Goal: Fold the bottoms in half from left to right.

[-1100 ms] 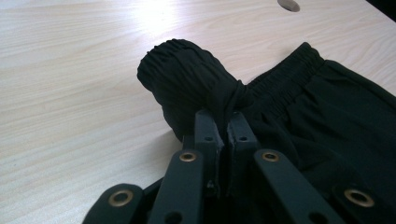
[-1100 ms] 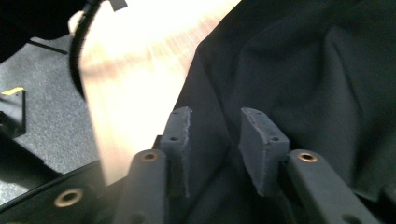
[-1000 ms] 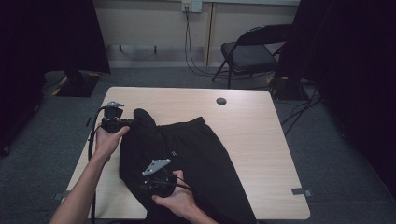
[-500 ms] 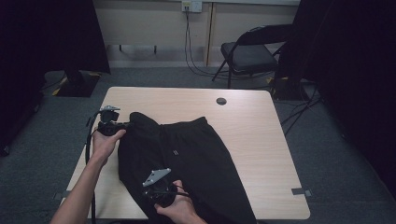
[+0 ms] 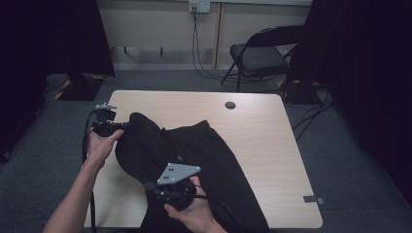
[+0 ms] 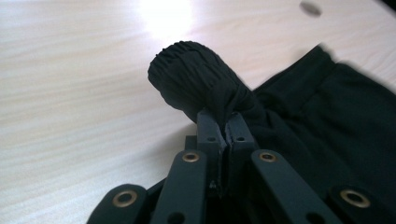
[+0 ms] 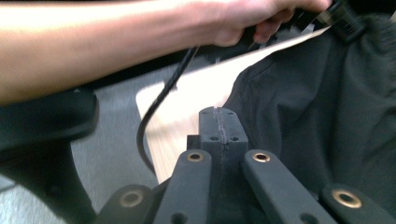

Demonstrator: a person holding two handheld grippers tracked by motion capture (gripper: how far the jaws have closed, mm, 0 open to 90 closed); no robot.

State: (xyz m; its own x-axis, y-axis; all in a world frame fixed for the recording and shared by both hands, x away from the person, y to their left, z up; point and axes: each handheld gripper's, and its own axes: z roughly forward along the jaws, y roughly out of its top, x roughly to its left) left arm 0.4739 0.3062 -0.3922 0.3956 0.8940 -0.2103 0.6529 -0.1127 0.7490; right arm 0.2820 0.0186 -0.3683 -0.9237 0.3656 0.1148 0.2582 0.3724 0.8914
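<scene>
A: Straight to the left gripper (image 6: 225, 122): clamped tight on a bunched, ribbed end of the black trousers (image 5: 194, 150). Pinched hard, with the fold bulging out past the tips.

B: And where on the table (image 5: 262, 126)?

A: Right at the left edge, about halfway along it. Lifted a touch off the wood there, going by the left gripper view. Wrapped around the handle, the left hand (image 5: 99, 145).

B: Now the rest of the cloth?

A: Spread flat from that left edge across the middle and down to the front edge, even spilling over it. Well short of the right edge and the far corners.

B: On to the right gripper (image 7: 219, 116), then.

A: Held above the cloth near the front edge, left of centre. Just been closing, and now pressed together, pad against pad. No cloth seen between the tips in the right gripper view; bare wood and the dark fabric just beyond them.

B: Anything else up there?

A: Only a small round cable hole (image 5: 230, 105) near the far edge, well apart from the trousers.
</scene>
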